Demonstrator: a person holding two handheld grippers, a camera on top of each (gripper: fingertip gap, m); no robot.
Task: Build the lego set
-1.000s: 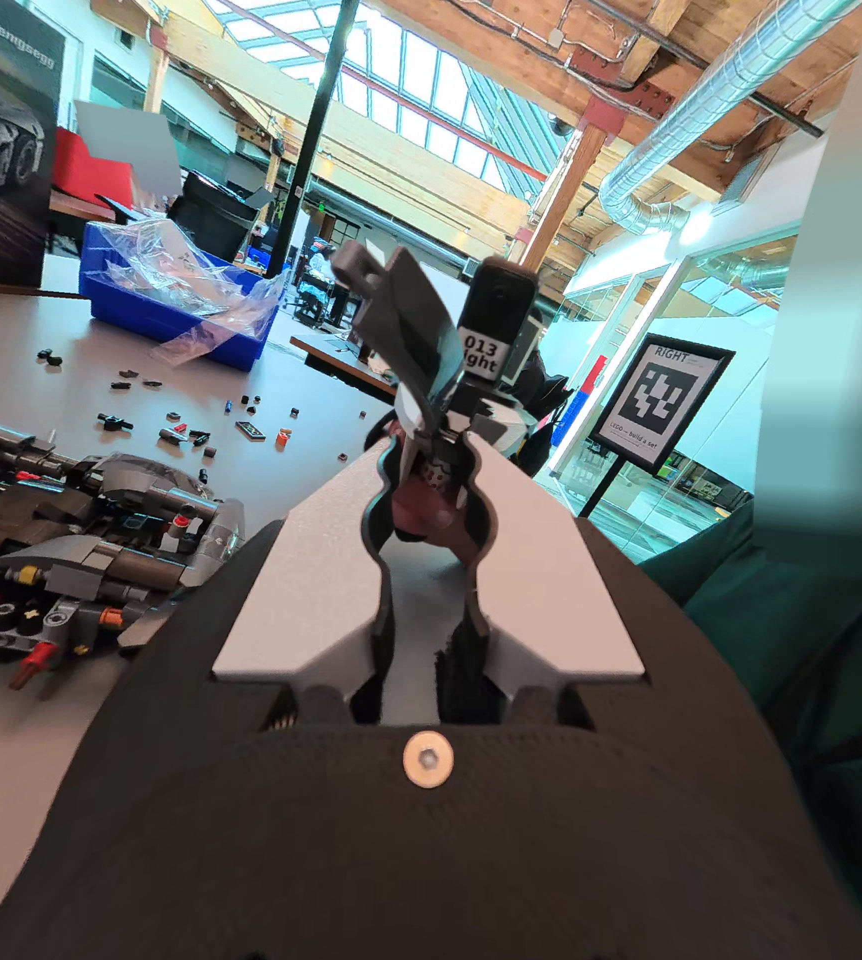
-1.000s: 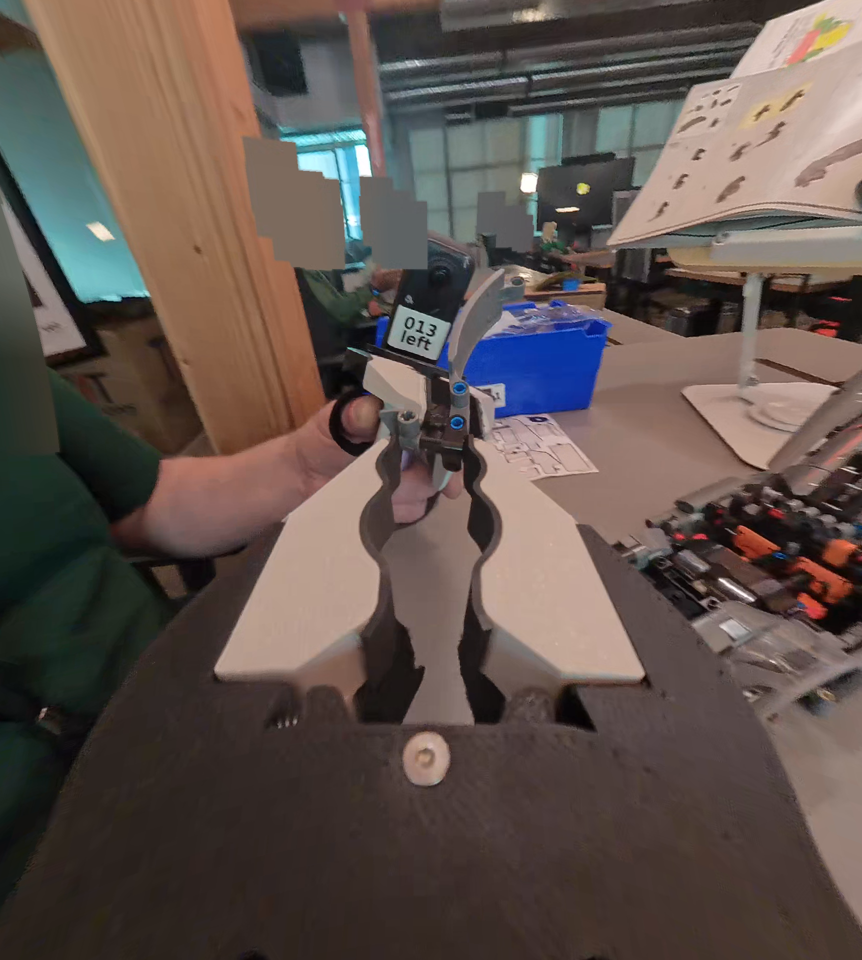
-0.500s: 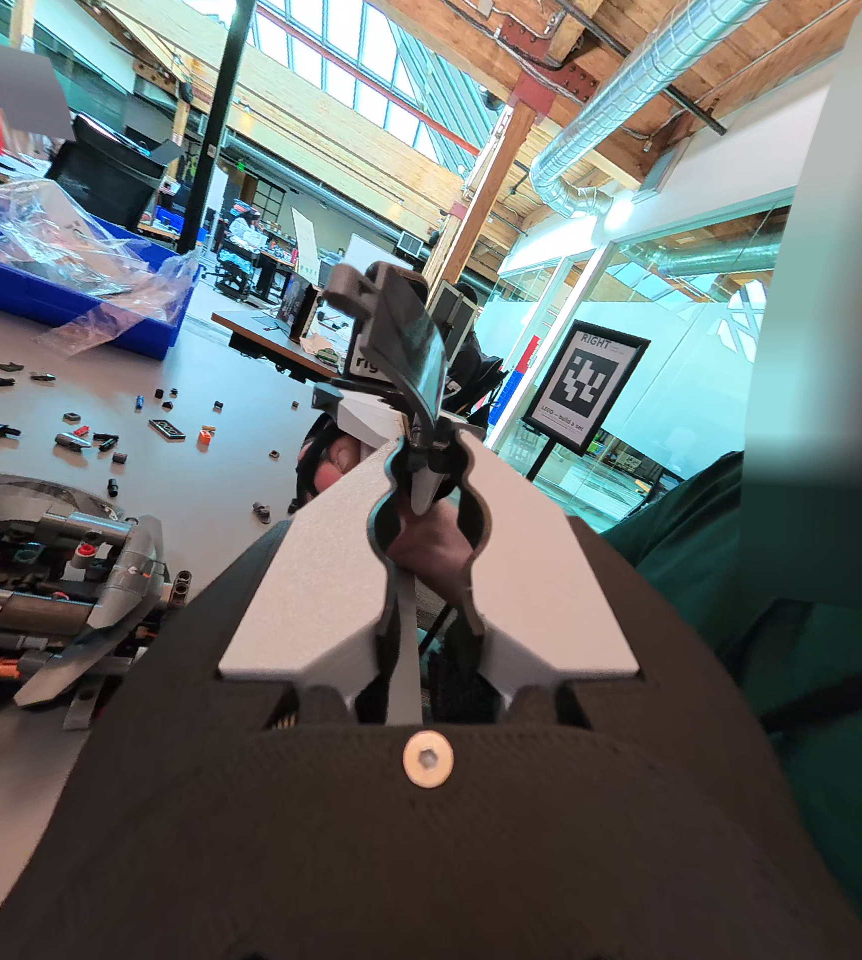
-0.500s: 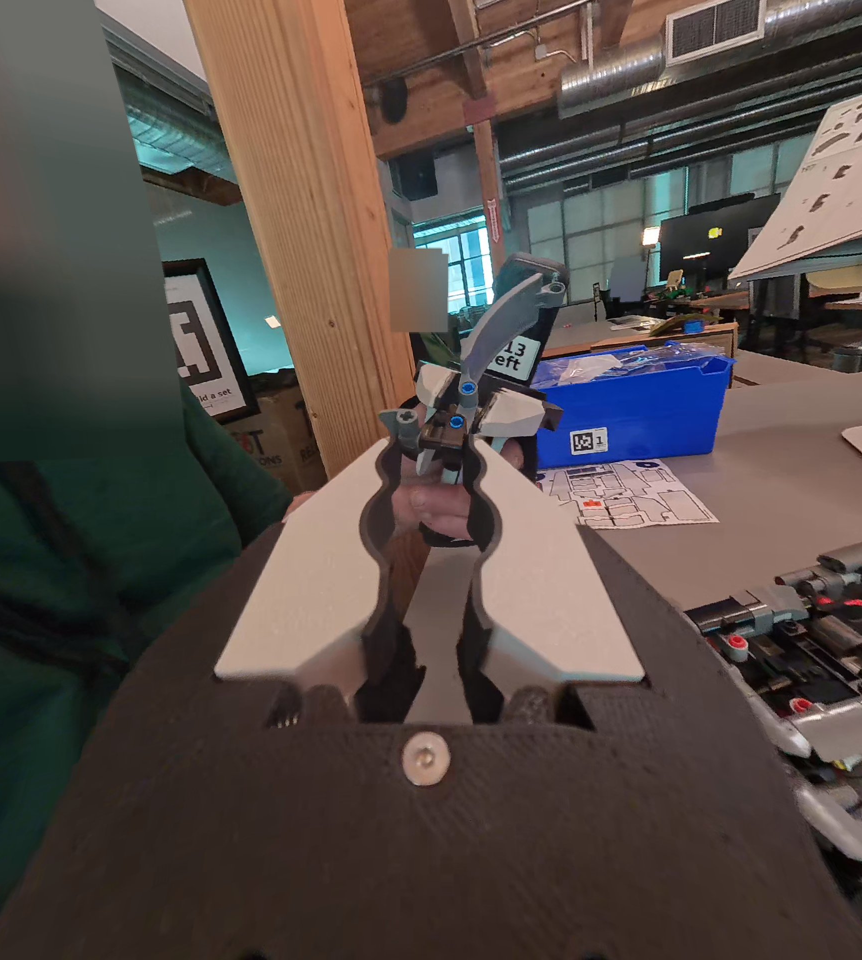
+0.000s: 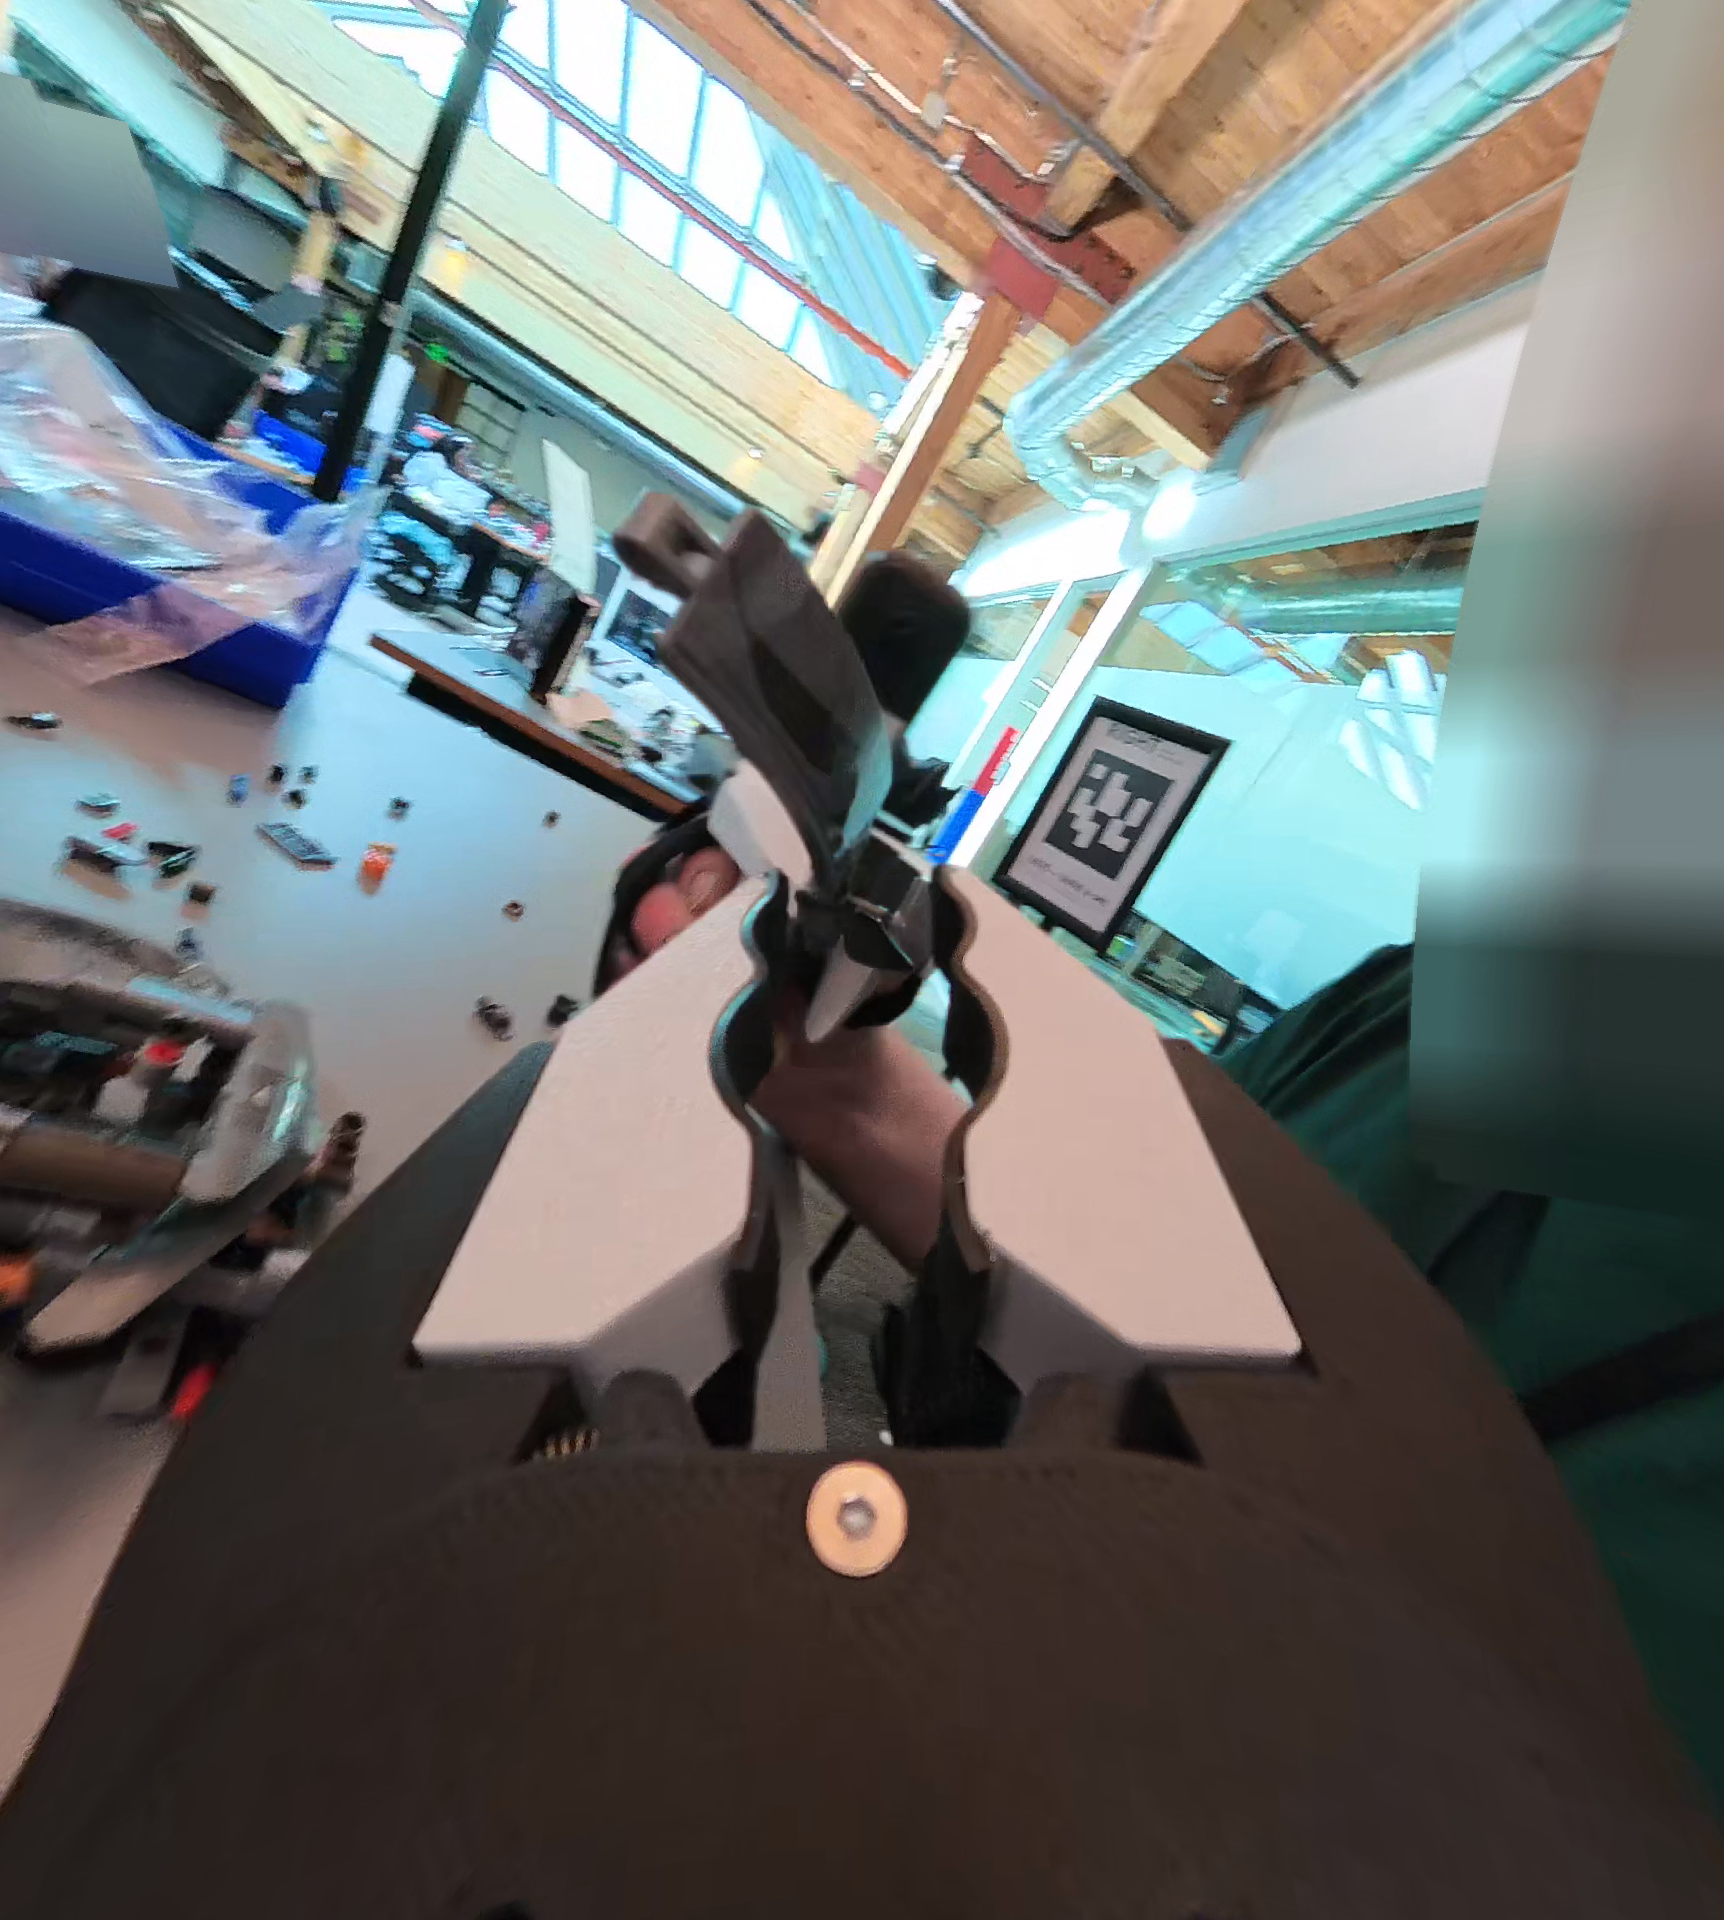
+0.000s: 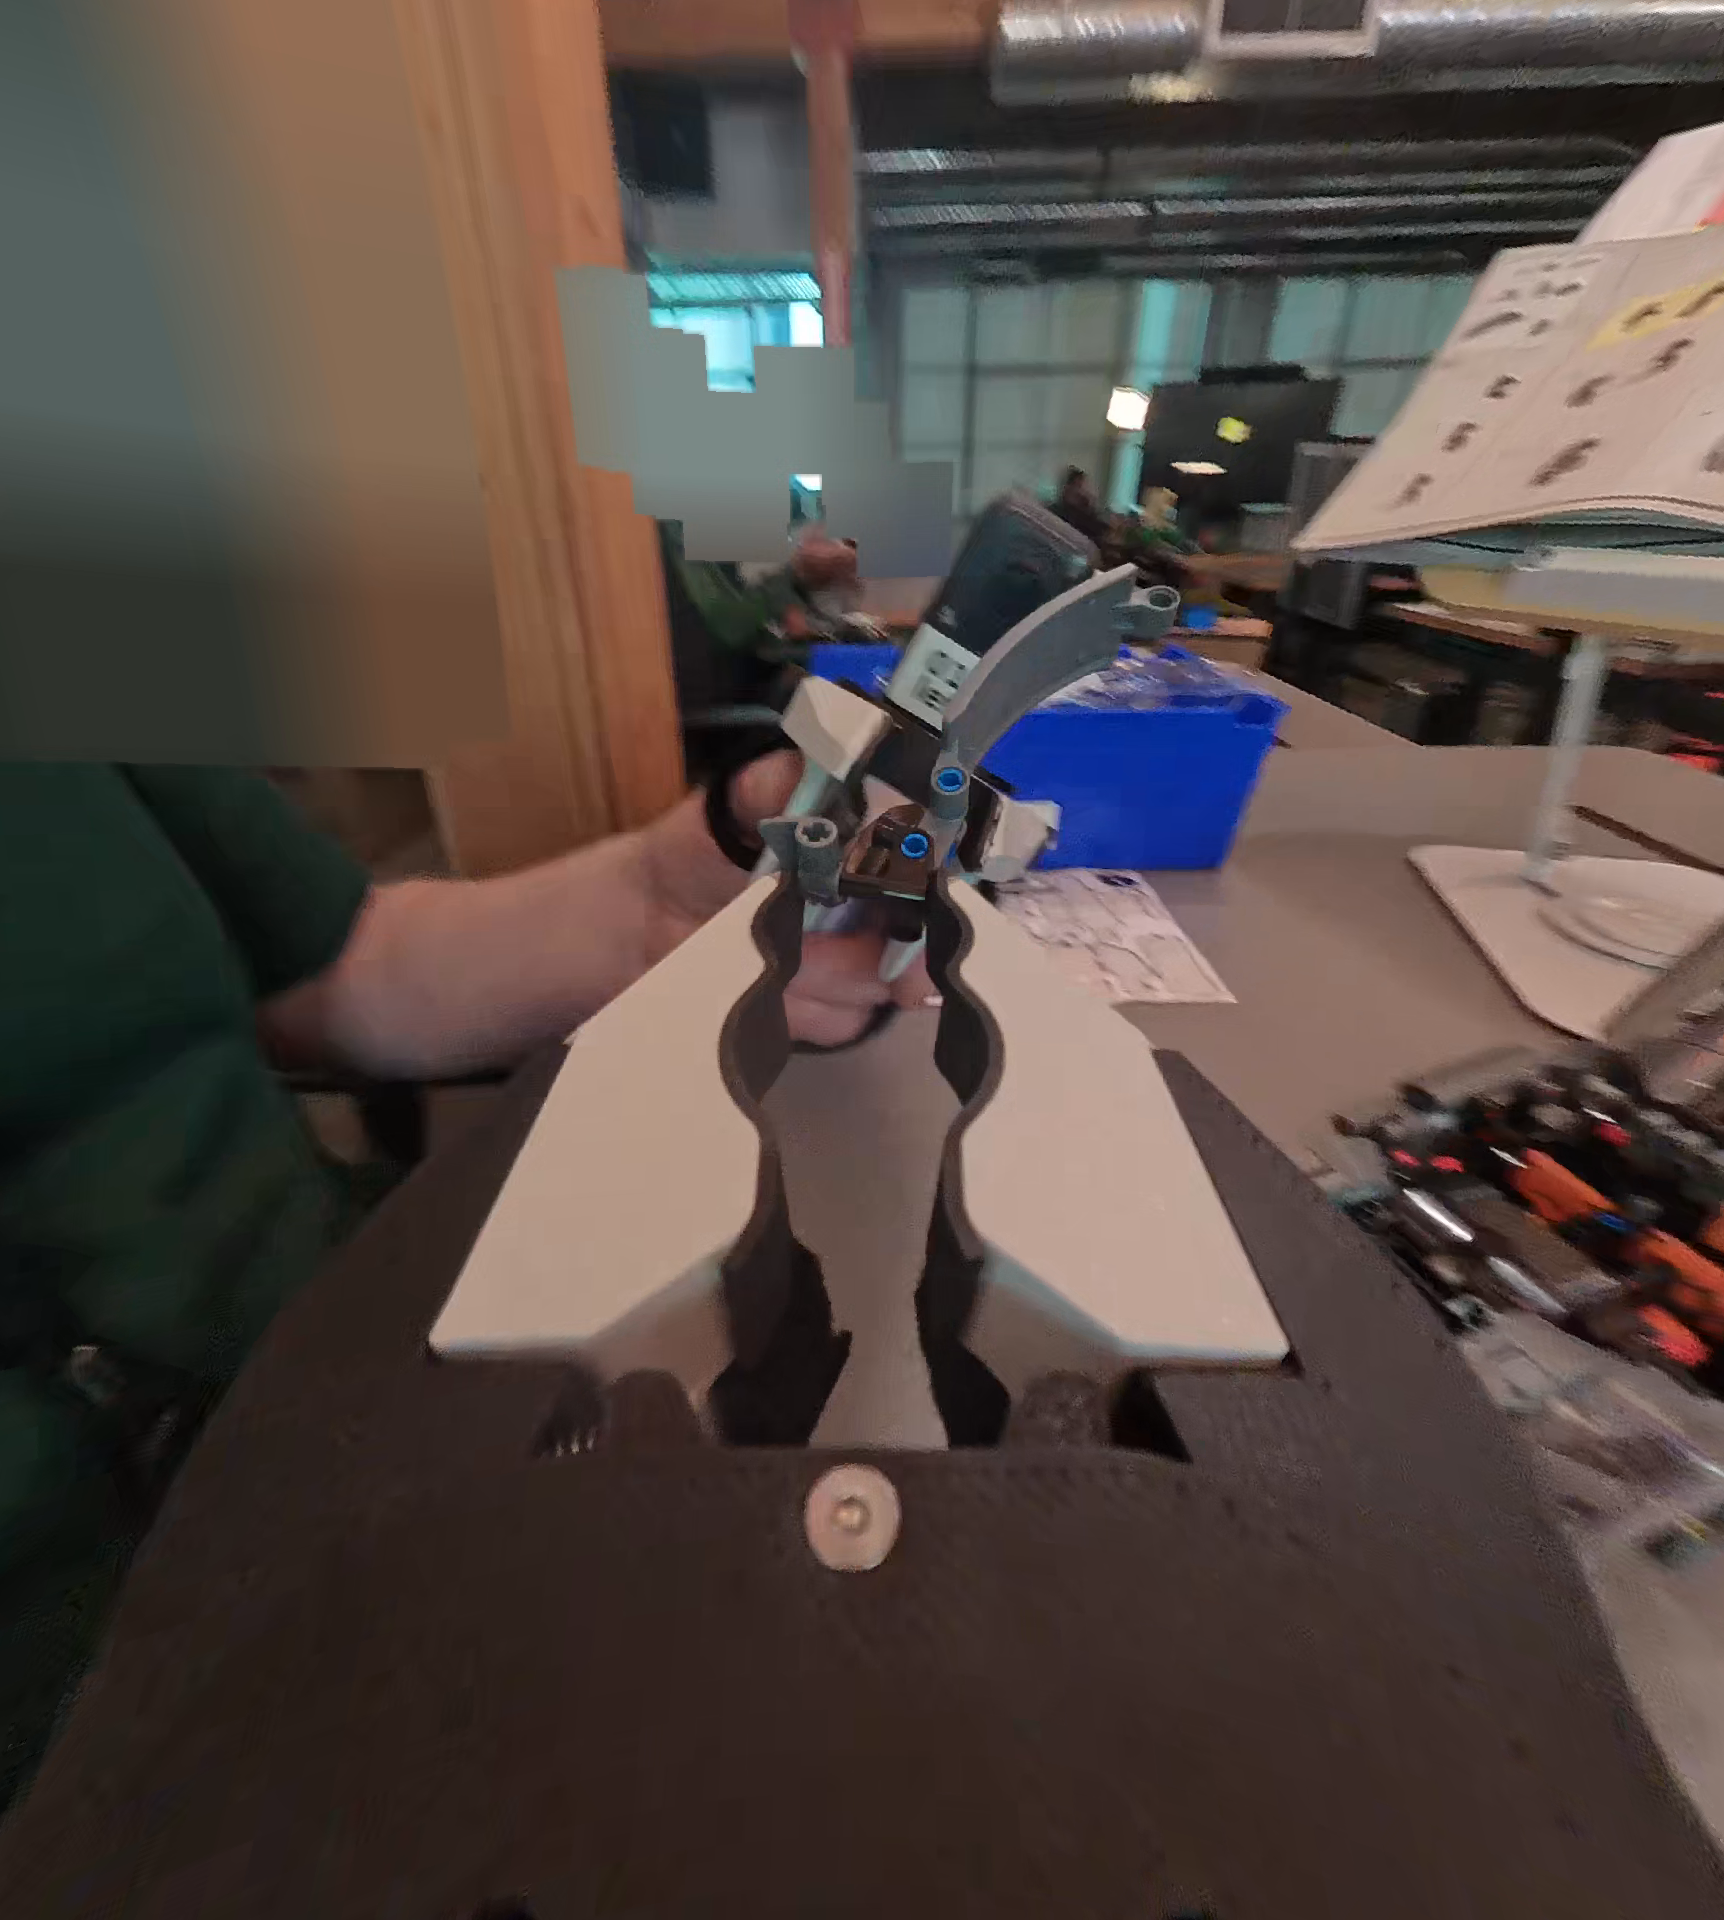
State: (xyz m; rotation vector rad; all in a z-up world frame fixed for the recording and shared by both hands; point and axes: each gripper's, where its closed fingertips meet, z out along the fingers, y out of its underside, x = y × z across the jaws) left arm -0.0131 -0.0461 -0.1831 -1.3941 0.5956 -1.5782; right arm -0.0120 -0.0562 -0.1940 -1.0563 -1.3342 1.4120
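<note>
Both grippers face each other in mid-air and are shut on one small lego sub-assembly: a curved grey panel (image 6: 1040, 670) on a dark base with blue pins (image 6: 889, 868). My left gripper (image 5: 853, 914) grips it from its side; the panel (image 5: 785, 675) rises dark above its tips. My right gripper (image 6: 853, 888) grips the dark base from the opposite side. The partly built lego car lies on the table at the left of the left wrist view (image 5: 79, 1101) and at the right of the right wrist view (image 6: 1585, 1216), blurred.
Loose small lego pieces (image 5: 297, 842) are scattered on the grey table (image 5: 401, 935). A blue bin with plastic bags (image 5: 110, 540) stands at the back, also in the right wrist view (image 6: 1138, 769). An instruction booklet on a stand (image 6: 1606, 416) and a paper sheet (image 6: 1118, 935) are at the right. My left and right fingertips are right by each other.
Both grippers swung together with the sub-assembly still held between them; the views panned, bringing the car and booklet back into the right view. The grip has not changed.
</note>
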